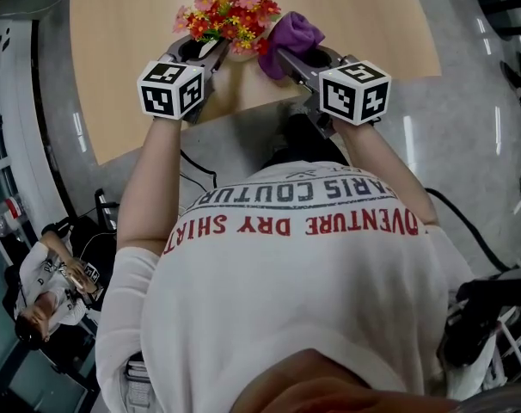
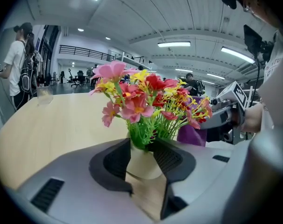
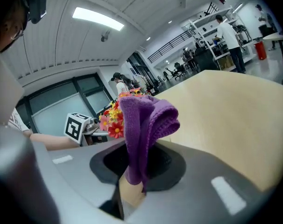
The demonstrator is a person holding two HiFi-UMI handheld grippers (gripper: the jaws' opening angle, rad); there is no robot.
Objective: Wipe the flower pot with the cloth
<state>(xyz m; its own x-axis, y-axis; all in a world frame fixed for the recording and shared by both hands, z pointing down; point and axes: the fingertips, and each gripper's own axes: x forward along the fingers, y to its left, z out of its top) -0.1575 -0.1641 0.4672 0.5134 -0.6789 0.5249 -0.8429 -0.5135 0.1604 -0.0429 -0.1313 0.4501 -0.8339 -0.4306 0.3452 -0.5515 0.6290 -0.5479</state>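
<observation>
A small cream flower pot (image 2: pixel 141 164) holds a bunch of red, pink and yellow artificial flowers (image 2: pixel 148 99) with green stems. My left gripper (image 2: pixel 144 160) is shut on the pot, its dark pads pressing both sides. From the head view the flowers (image 1: pixel 229 11) hide the pot, with my left gripper (image 1: pixel 205 54) just under them. A purple knitted cloth (image 3: pixel 144 125) stands bunched in my right gripper (image 3: pixel 137 174), which is shut on it. The cloth (image 1: pixel 291 37) sits right beside the flowers, and my right gripper (image 1: pixel 282 58) is level with the left one.
The light wooden table (image 1: pixel 131 50) stretches away beyond both grippers; its near curved edge runs under my hands. People stand in the background (image 2: pixel 17 64). A person sits low on the floor at the left (image 1: pixel 50 282). Cables lie on the grey floor (image 1: pixel 467 222).
</observation>
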